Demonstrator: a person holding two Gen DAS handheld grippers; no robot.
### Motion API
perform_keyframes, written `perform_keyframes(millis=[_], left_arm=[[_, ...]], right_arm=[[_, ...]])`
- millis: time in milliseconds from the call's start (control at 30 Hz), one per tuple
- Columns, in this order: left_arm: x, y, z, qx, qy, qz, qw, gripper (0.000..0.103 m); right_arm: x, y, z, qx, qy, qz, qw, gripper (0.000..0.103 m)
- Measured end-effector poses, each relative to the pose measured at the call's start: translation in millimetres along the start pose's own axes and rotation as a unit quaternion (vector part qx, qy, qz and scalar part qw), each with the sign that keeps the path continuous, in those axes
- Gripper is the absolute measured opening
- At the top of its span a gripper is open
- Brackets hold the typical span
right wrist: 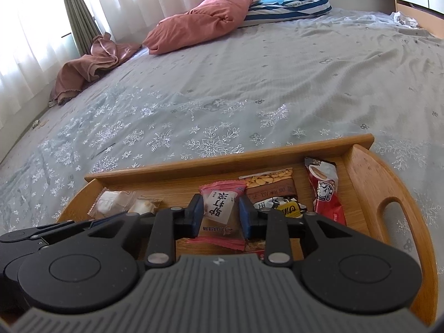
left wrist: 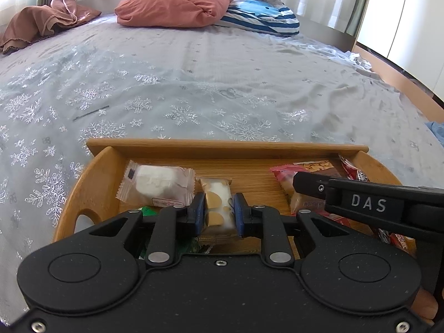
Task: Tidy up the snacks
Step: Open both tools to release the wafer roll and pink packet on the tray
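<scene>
Bed: a pale blue bedspread (left wrist: 194,83) printed with silver snowflakes is spread across the bed, and the wooden tray (left wrist: 222,145) is set on it near the cameras.
Far-left cloth: a crumpled brown cloth (left wrist: 41,19) is seen at the head of the bed, by the curtains.
Pillows: a salmon pillow (left wrist: 174,7) is laid beside a blue striped pillow (left wrist: 260,14), the two touching.
Tray, left part: a clear-wrapped white pastry (left wrist: 156,183) is lying flat on the tray floor near the left wall; a green packet (left wrist: 148,211) is partly hidden below it by the gripper body.
Left gripper: the left gripper (left wrist: 217,212) is closed narrowly on a tan-and-white wrapped biscuit (left wrist: 217,202), which is pinched between the blue pads (left wrist: 198,208) over the middle of the tray.
Tray, middle: a pink-edged soda cracker packet (right wrist: 220,211) is clamped between the pads of the right gripper (right wrist: 220,217), the packet standing lengthwise along the fingers, above the tray floor.
Tray, right part: a brown peanut packet (right wrist: 269,186) is lying just right of the pink packet, with a black-and-yellow packet (right wrist: 288,206) overlapping its near end.
Far-right item: a red-and-white snack stick packet (right wrist: 324,191) is lying along the tray's right wall, near the handle cut-out (right wrist: 394,216).
</scene>
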State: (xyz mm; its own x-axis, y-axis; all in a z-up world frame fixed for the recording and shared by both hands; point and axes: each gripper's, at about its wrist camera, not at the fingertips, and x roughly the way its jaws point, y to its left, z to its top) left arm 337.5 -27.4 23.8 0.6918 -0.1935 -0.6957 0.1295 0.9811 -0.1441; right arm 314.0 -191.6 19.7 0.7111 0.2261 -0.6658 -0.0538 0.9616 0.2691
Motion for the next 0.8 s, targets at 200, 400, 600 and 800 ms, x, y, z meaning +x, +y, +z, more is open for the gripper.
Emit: perform_keyframes(millis=[200, 400, 600, 800], left_arm=[[-4.9, -0.5, -0.1, 0.003, -0.002, 0.002, 1.0000, 0.036], [-15.0, 1.4, -0.5, 0.000, -0.005, 0.002, 1.0000, 0.050], [-31.1, 2.8, -0.1, 0.001, -0.014, 0.014, 0.9998, 0.066], [-47.9, 2.8, -2.9, 0.004, -0.022, 0.027, 0.9994, 0.078]], right_arm=[[-7.6, 0.2, 1.6, -0.001, -0.006, 0.002, 1.000, 0.039], [-19.3, 0.9, 2.4, -0.001, -0.015, 0.000, 1.000, 0.048], [-30.6, 5.1, 1.6, -0.016, -0.022, -0.008, 1.000, 0.059], [-44.7, 7.2, -0.1, -0.029, -0.037, -0.020, 0.999, 0.067]])
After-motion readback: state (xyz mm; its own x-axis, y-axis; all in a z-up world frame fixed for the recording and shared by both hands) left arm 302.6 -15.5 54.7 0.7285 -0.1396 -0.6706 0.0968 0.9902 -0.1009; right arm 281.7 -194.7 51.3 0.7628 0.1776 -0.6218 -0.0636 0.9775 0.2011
